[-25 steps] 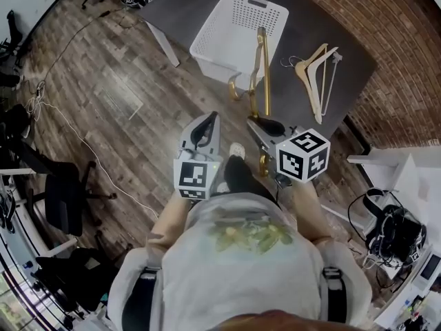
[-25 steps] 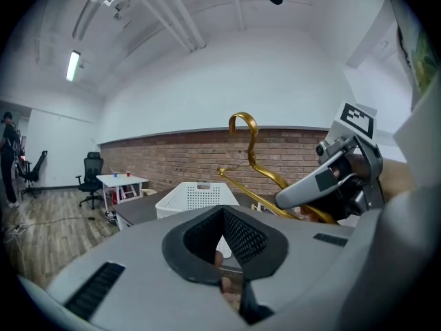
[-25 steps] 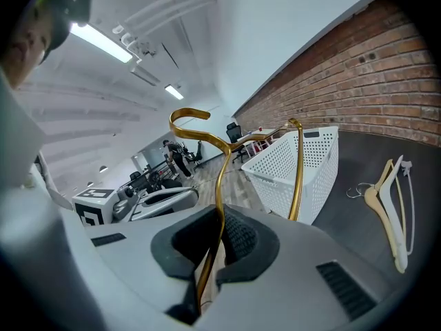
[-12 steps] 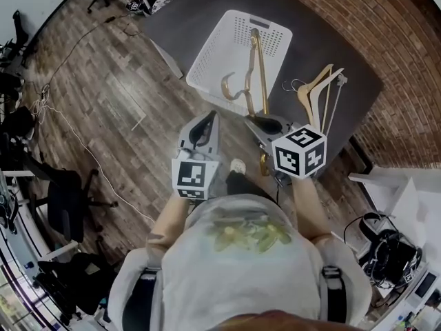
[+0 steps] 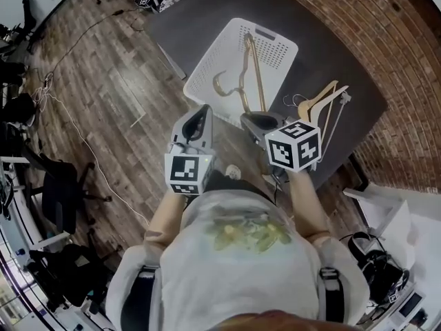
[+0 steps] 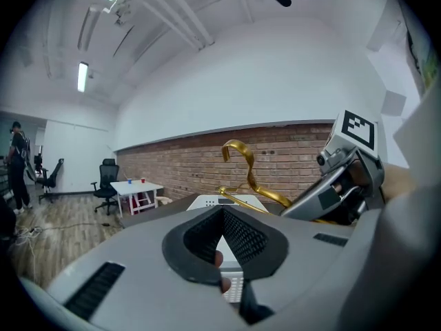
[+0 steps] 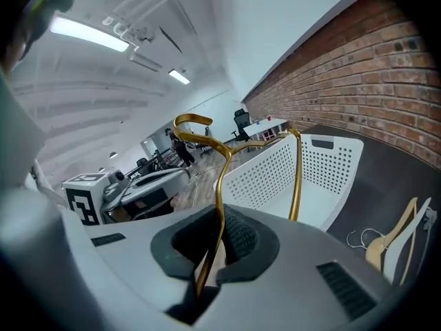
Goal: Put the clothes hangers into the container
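- Head view: my right gripper (image 5: 256,119) holds a gold metal clothes hanger (image 5: 253,67) that reaches out over the white perforated basket (image 5: 210,64). The hook curls toward the basket's left side.
- Right gripper view: the fingers are clamped on the hanger's thin wire, which rises from between them. The basket's open top lies just beyond.
- Left gripper view: the left gripper (image 6: 222,216) has its fingers together at the tips and nothing gripped. It points toward the basket, with the gold hook up to its right.
- Head view again: the two grippers sit side by side at the near edge of the dark tabletop (image 5: 200,12).
- Wooden hangers (image 5: 318,107) lie flat on the tabletop just right of the basket, outside it.
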### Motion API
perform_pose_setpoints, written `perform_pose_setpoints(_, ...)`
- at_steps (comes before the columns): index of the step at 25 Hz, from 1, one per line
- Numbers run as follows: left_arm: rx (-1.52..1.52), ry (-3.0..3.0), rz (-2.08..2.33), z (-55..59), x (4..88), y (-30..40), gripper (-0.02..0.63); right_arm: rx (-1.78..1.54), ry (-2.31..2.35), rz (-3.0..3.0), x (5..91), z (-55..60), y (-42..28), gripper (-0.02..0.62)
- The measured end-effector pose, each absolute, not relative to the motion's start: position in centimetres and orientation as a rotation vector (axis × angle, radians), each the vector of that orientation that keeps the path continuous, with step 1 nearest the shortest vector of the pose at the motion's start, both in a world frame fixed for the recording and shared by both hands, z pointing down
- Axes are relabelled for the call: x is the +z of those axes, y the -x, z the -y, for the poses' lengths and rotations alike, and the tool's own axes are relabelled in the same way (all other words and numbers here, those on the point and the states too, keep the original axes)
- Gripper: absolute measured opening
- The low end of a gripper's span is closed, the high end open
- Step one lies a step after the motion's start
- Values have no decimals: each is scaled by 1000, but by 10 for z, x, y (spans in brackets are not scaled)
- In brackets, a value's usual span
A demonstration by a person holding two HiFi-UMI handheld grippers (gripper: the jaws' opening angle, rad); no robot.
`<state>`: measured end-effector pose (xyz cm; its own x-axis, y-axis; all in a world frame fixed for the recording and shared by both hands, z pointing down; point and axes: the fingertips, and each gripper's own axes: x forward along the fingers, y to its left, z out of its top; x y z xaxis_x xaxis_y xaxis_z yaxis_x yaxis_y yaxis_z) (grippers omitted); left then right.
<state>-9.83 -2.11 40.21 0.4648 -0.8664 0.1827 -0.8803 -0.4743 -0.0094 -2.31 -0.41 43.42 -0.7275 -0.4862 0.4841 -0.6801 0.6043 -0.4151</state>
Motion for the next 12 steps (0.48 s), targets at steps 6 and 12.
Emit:
perform_pose_setpoints(6,260,-2592,1595,33,401,103,28,896,-924,2490,442,21,24,34)
perform_pose_setpoints(12,273,-2592,1576,49,405,105,28,910,-921,2446,449,38,31,34)
